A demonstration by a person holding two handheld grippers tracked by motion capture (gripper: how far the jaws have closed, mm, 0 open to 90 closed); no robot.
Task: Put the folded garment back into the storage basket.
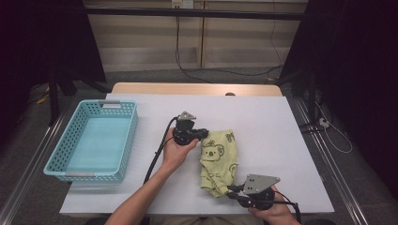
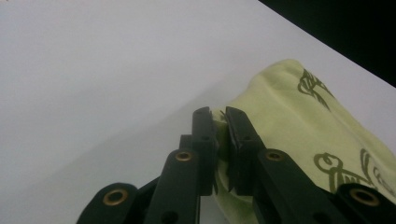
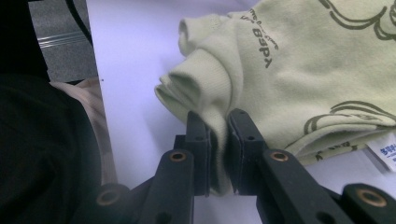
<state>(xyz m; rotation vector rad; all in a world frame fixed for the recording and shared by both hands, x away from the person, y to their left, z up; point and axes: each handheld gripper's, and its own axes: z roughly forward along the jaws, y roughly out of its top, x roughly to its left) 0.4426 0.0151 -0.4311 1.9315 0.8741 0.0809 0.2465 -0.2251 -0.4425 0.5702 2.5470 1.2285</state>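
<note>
Yellow-green garment [image 1: 218,161] printed with koala faces lies folded near the middle of the white table cover [image 1: 263,122] in the high view, nearer the person's edge than the far one. The left gripper [image 1: 202,135] comes in from the left and meets the garment's upper left corner, carried by the person's left hand [image 1: 174,152], with its black cable [image 1: 157,152] trailing back along the forearm. The right gripper [image 1: 233,191] sits at the garment's lower end, close to the table's near edge, held in the right hand [image 1: 272,213], and its grey three-cornered plate [image 1: 259,183] faces up. A light blue basket [image 1: 61,154] stands at the left side of the table, well apart from the garment. In the left gripper view, the two black jaws are clamped on a thin edge of the yellow-green cloth [image 2: 299,121], which is pinched between the pads and spreads away to the right over the white surface. In the right gripper view, the jaws are closed on a thick fold of the cloth [image 3: 299,74] beside a ribbed cuff [image 3: 201,84] that bunches up just above them. A small white label [image 3: 385,154] shows at the garment's right edge, and dark printed lettering runs across the fabric farther up.
</note>
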